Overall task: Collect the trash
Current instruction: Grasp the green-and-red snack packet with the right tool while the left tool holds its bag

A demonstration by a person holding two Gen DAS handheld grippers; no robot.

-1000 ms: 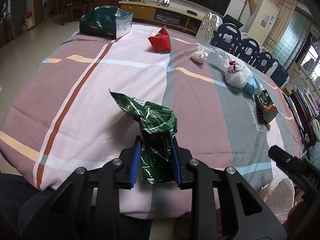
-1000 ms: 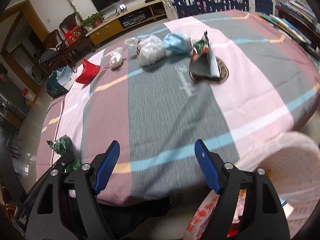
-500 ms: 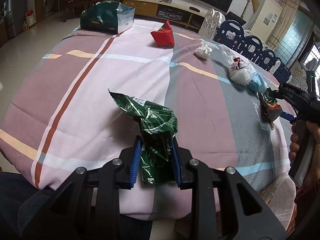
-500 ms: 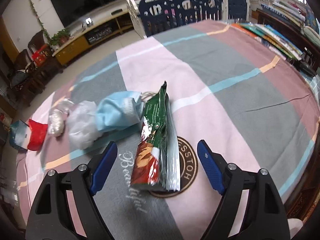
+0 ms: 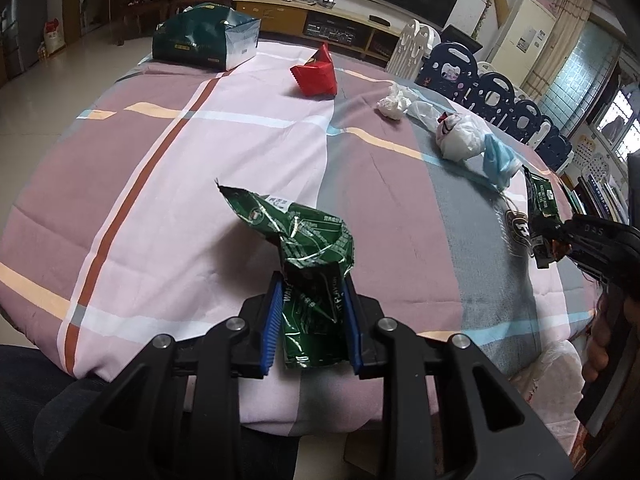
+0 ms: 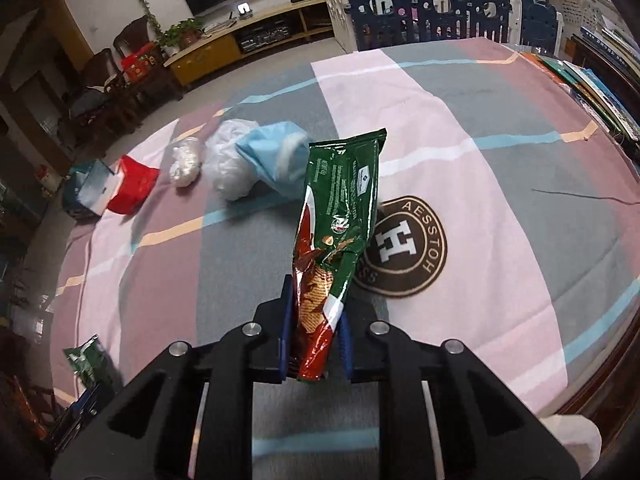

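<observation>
left tongs [image 5: 311, 324] grip a crumpled green wrapper [image 5: 304, 240] at lower centre; right tongs [image 6: 314, 344] clamp a chip bag [image 6: 340, 216] over the bench [image 6: 500, 184]

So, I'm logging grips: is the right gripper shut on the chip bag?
Shut on it. The right gripper pinches the chip bag at its lower end, pads pressing both sides, bag rising above the cloth.

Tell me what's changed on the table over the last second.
The right gripper reached across the table from its near edge to the chip bag by the round logo and closed on its lower end. Before that its jaws were open and empty. The left gripper stayed put, clamped on the crumpled green wrapper. The face mask, plastic bag, tissue and red wrapper haven't moved.
</observation>
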